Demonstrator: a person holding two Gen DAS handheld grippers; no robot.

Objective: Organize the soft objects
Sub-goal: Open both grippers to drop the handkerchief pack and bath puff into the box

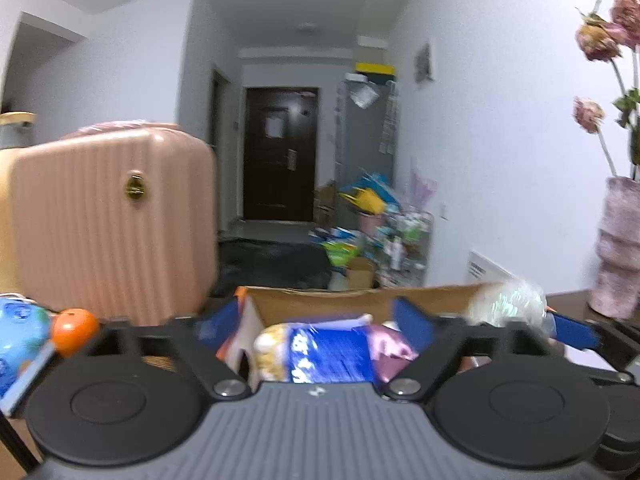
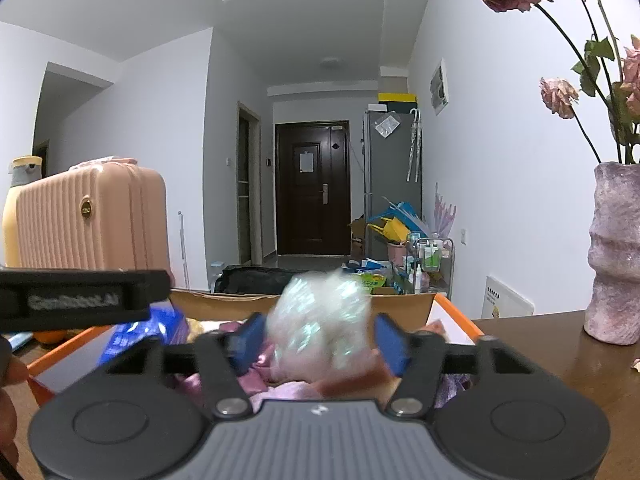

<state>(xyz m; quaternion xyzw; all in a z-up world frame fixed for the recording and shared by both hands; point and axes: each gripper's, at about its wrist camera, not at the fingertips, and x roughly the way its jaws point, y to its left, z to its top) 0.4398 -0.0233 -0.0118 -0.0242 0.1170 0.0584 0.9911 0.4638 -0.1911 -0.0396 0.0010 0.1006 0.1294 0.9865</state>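
An open cardboard box [image 1: 320, 300] with orange flaps stands on the table and holds soft things. My left gripper [image 1: 316, 324] is open wide over it, and a blue, white and yellow soft pack [image 1: 320, 352] lies in the box between its blue pads, untouched. In the right wrist view my right gripper [image 2: 320, 339] is open with a shimmery white pom-pom [image 2: 320, 320], blurred, between its pads, which stand just off its sides. Pink fabric [image 2: 280, 392] lies in the box [image 2: 224, 304] below. The left gripper's black finger [image 2: 80, 300] reaches in from the left above the blue pack [image 2: 148, 332].
A pink ribbed suitcase [image 1: 112, 220] stands behind the box on the left. A mauve vase [image 2: 614, 252] with dried roses stands on the dark wooden table [image 2: 560, 344] at the right. An orange ball [image 1: 74, 330] and a blue toy [image 1: 20, 332] lie at the left.
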